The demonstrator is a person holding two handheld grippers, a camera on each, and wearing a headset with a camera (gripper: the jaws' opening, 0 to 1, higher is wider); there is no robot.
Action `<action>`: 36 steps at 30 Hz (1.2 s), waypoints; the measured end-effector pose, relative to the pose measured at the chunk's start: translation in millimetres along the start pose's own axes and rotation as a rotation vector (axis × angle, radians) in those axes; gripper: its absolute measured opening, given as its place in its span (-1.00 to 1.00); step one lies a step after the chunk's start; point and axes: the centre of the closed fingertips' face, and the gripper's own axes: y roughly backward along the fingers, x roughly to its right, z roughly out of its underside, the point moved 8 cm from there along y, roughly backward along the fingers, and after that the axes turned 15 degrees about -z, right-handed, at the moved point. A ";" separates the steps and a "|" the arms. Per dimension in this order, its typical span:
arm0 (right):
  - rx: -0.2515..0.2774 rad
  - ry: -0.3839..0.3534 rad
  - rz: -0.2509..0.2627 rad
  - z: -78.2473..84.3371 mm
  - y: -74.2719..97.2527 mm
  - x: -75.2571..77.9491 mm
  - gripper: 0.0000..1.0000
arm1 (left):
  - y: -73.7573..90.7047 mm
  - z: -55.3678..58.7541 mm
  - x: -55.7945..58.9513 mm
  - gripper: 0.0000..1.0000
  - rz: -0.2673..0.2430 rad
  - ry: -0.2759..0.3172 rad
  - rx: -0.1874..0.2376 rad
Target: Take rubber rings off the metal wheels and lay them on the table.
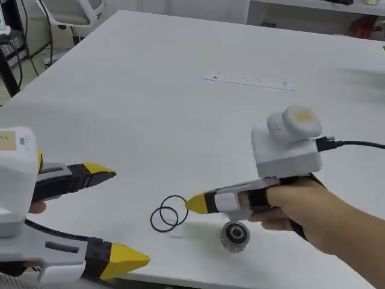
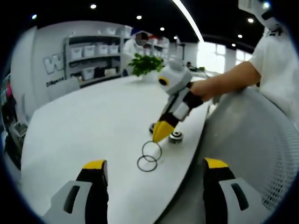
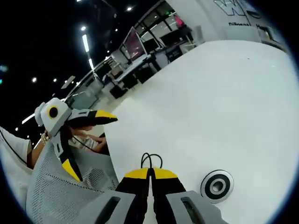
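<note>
Left hand-held gripper (image 1: 127, 217) gapes empty; right hand-held gripper (image 1: 191, 203) closed, contact with rubber rings (image 1: 169, 212) unclear.

Large letter W (image 2: 52, 64) on white wall (image 2: 44, 44), smaller lettering beneath too blurred to read

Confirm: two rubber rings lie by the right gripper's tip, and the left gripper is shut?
No. The left gripper is open; the left gripper view shows its jaws wide apart. The two rubber rings do lie by the right gripper's tip.

White table (image 1: 180, 90); shelving (image 2: 91, 58); ceiling spotlights (image 2: 139, 17).
</note>
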 end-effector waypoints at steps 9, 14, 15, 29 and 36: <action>0.015 -0.040 0.013 5.5 -4.0 7.7 -1.00 | 1.0 0.2 0.0 0.67 -0.011 0.008 -0.002; 0.006 -0.034 0.027 7.5 -4.0 11.3 -1.00 | 1.0 0.1 -0.2 0.67 -0.014 0.012 -0.001; 0.006 -0.031 0.032 7.7 -4.0 12.1 -1.00 | 1.1 0.3 -0.4 0.67 -0.016 0.014 -0.001; -0.032 0.008 0.058 6.7 2.1 12.7 -0.94 | 0.4 0.2 0.6 0.68 -0.009 0.041 0.004; -0.050 0.109 0.067 -0.1 12.4 2.9 -0.89 | 0.5 0.4 1.1 0.68 -0.005 0.042 0.003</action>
